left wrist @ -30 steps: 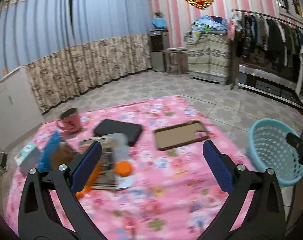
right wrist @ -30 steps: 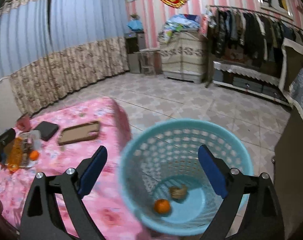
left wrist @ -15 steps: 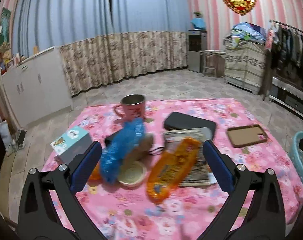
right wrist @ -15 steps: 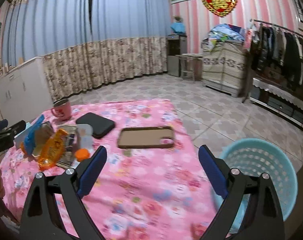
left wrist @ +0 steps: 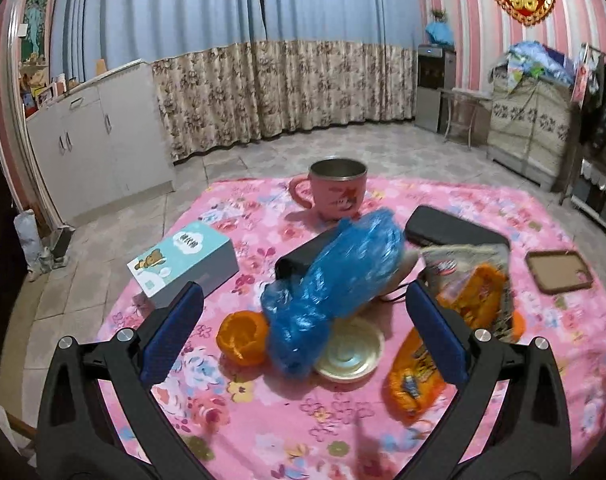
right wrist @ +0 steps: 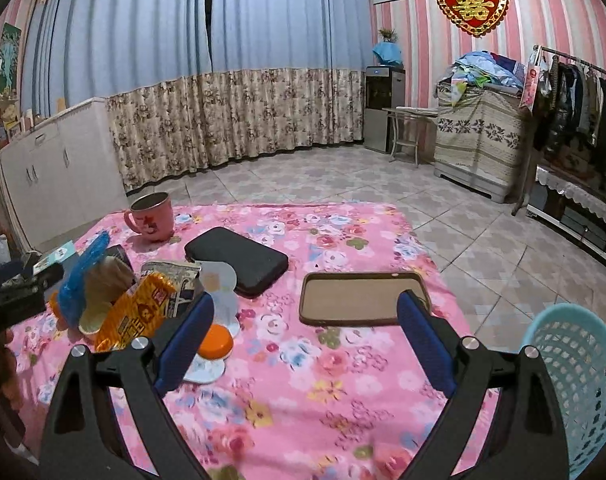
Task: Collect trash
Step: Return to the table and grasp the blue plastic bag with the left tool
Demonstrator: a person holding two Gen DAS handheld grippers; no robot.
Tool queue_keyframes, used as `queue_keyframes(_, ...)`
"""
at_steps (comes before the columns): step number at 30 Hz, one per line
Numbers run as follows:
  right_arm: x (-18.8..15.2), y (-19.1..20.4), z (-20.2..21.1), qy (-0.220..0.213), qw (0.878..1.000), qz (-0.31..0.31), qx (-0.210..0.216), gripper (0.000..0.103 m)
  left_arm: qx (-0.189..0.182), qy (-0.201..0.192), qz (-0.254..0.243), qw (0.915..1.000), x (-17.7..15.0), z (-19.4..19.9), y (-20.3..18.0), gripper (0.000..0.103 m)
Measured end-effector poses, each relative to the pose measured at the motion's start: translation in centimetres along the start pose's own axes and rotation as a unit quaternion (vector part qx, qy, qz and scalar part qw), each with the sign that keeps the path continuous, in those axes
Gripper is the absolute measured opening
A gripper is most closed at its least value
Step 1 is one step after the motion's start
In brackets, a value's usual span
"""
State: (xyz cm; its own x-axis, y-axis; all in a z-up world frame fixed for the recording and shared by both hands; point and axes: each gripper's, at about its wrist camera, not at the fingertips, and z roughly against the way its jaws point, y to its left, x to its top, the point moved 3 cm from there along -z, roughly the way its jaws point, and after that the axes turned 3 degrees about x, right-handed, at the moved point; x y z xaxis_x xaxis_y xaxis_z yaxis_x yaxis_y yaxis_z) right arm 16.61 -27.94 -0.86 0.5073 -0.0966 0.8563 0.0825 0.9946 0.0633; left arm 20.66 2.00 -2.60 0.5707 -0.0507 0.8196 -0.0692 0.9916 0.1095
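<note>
My left gripper is open and empty, low over a trash pile on the pink floral table. Between its fingers lie a crumpled blue plastic bag, an orange peel and a white lid. An orange snack wrapper lies just right of it. My right gripper is open and empty over the table's middle. The blue bag, the orange wrapper and an orange bottle cap sit to its left. The light blue trash basket stands off the table's right edge.
A pink mug, a light blue box, a black case, a brown phone case and a printed packet lie on the table. Beyond it are tiled floor, white cabinets on the left and curtains.
My left gripper has swung left from the basket side onto the trash pile and come closer to it. My right gripper has swung from above the basket to over the table.
</note>
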Motion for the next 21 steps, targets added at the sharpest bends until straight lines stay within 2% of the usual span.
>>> queue_keyframes(4,0.1,0.1,-1.8,0.009,1.0,-0.011,-0.003,0.091,0.001,0.016,-0.018,0.9997,-0.7,-1.1,0.0,0.098)
queue_keyframes(8,-0.1,0.3,-3.7,0.014,1.0,-0.009,-0.015,0.091,-0.015,0.057,-0.022,0.998,-1.7,-2.9,-1.1,0.098)
queue_keyframes(11,-0.8,0.0,-4.6,0.03,0.999,-0.011,-0.011,0.091,-0.009,0.06,-0.028,0.9978,-1.9,-3.5,-1.6,0.098)
queue_keyframes(17,-1.6,-0.4,-5.4,0.049,0.999,-0.009,-0.014,0.091,0.0,0.071,-0.009,0.9974,-1.5,-5.0,-0.8,0.097)
queue_keyframes(19,-1.7,-0.3,-5.5,0.055,0.998,-0.015,-0.006,0.091,0.011,0.073,-0.019,0.9971,-1.5,-5.0,-0.8,0.08)
queue_keyframes(20,-1.8,-0.2,-5.5,0.056,0.998,-0.015,-0.005,0.091,0.01,0.077,-0.022,0.9968,-1.4,-5.1,-0.8,0.067)
queue_keyframes(21,-1.8,-0.1,-5.5,0.056,0.998,-0.013,-0.005,0.091,0.007,0.08,-0.02,0.9966,-1.3,-5.1,-0.7,0.06)
